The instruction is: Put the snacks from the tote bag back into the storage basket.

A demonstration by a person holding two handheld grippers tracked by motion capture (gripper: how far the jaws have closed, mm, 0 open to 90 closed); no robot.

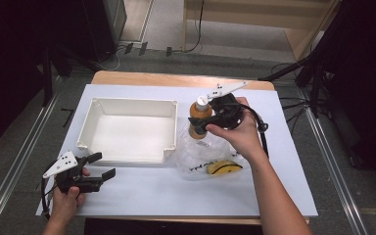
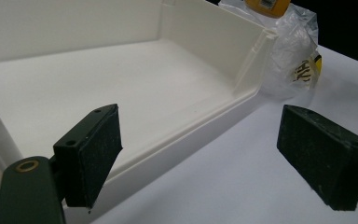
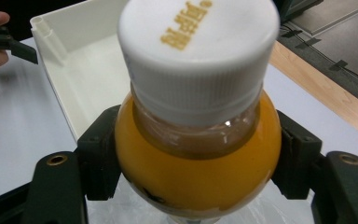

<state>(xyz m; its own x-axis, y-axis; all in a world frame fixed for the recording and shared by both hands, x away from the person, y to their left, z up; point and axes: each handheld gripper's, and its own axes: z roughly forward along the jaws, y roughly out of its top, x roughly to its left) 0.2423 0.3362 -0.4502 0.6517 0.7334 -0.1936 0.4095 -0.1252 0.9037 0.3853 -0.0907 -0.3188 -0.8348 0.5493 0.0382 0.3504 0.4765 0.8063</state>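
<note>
High view: one orange juice bottle [image 1: 200, 117] clamped in right tool [image 1: 204, 122] above one clear plastic bag [image 1: 200, 159], beside one white tray [image 1: 127, 128] on desk [image 1: 284, 166]. One banana [image 1: 224, 168] inside bag. Left tool [image 1: 103, 166] wide open, empty, near tray's front corner.

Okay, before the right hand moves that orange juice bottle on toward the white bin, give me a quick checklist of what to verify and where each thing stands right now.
1. Grip: right claw is shut on the orange juice bottle, pads on both sides of its shoulder. Ok.
2. Cap: the white cap sits on the bottle and looks closed; how tight, cannot tell.
3. Clear of the plastic bag: the bottle's base is low against the bag; whether it is free, cannot tell.
4. White bin: nothing inside. Ok.
5. Left claw: open, holding nothing, at the bin's near corner and outside its walls. Ok.
6. Yellow item in the bag: away from the bin. Ok.
</note>
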